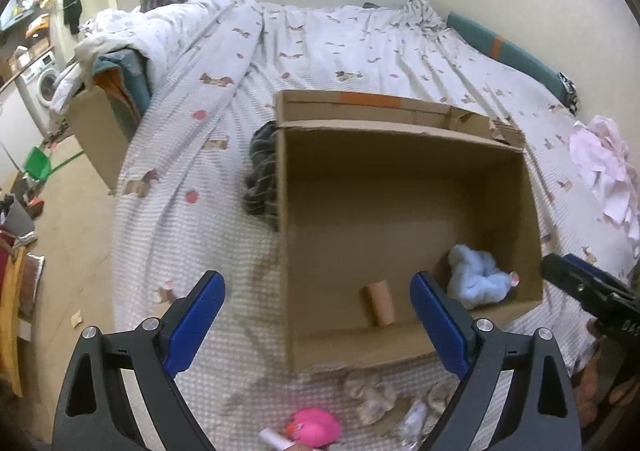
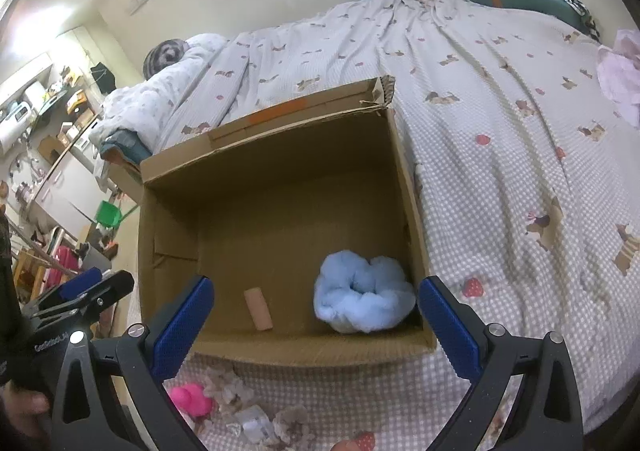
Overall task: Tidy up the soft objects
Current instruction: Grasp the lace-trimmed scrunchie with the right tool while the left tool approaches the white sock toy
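Left gripper [image 1: 318,315]: blue-padded jaws spread wide, nothing between them, touching nothing; they frame the near-left corner of the box at the bottom of the left wrist view. Right gripper [image 2: 316,317]: jaws equally wide apart, empty, hanging over the near edge of the box, lower centre of the right wrist view.

Count: one open brown cardboard box [image 1: 404,351], one fluffy light-blue soft toy [image 2: 362,297], one short tan cardboard tube [image 2: 258,309], one bright pink plush toy [image 1: 314,427], one heap of pale pink cloth [image 1: 600,167] at the right edge, one dark bundled garment [image 1: 262,167] against the box's left wall.

Box sits on the bed's checked printed sheet [image 1: 320,51], flaps up at the far side. Inside: blue toy in the near-right corner, tube lying on the floor of the box left of it, apart. Pink toy lies outside, on the bed below the box, among crumpled paper scraps [image 1: 372,395].
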Motion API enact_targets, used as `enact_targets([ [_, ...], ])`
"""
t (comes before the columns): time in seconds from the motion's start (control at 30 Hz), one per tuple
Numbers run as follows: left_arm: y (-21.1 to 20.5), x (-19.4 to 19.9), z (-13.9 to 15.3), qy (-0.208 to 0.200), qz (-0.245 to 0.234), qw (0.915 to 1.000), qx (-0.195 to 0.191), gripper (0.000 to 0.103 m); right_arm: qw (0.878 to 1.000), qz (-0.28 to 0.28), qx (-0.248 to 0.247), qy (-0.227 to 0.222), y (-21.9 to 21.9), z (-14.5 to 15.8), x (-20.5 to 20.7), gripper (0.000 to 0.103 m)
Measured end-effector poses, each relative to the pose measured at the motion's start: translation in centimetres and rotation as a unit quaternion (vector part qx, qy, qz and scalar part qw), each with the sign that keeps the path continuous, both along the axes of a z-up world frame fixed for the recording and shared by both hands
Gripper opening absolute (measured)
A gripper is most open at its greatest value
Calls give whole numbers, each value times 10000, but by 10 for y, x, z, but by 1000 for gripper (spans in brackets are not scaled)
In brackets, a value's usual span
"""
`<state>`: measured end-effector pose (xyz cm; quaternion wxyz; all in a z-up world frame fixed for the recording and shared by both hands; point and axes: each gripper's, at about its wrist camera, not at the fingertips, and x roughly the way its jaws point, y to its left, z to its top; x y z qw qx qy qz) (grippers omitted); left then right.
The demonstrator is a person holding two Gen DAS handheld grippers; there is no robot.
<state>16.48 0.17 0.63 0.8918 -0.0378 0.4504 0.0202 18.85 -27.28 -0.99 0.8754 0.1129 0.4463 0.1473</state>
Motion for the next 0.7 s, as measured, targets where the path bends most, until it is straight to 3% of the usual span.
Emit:
enact_targets([
  [0.53, 42, -66, -8, 262, 691, 9972, -63, 93, 9997, 198, -136, 49, 7, -3, -46, 103],
  [0.7, 63, -74, -32, 736, 1107, 9905, -338, 93, 9988, 279, -233, 332, 2, -17, -53, 103],
])
